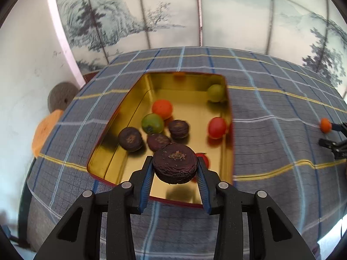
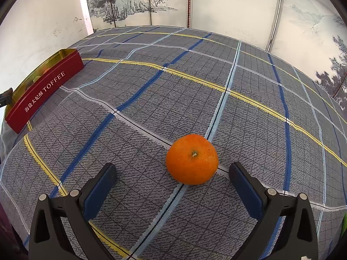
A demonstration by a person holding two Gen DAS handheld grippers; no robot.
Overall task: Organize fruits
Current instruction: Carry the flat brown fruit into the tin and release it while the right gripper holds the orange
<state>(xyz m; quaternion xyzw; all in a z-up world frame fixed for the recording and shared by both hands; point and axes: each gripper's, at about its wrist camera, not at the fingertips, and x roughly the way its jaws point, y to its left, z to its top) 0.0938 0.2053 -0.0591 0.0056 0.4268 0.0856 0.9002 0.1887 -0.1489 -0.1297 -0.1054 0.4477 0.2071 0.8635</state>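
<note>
A dark, wrinkled fruit [image 1: 174,166] was pinched between the blue pads of the left tool [image 1: 175,169], held above the near end of the gold-lined tin [image 1: 121,117], where three more dark fruits, two green ones, orange and red ones lay on its floor. Well to the right on the plaid-covered counter [image 2: 151,99], an orange [image 2: 192,159] sat between the fingers of the right tool [image 2: 173,182], spread wide and clear of it on both sides.

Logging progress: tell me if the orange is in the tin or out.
Out. The orange sits on the tablecloth, far from the tin.
</note>
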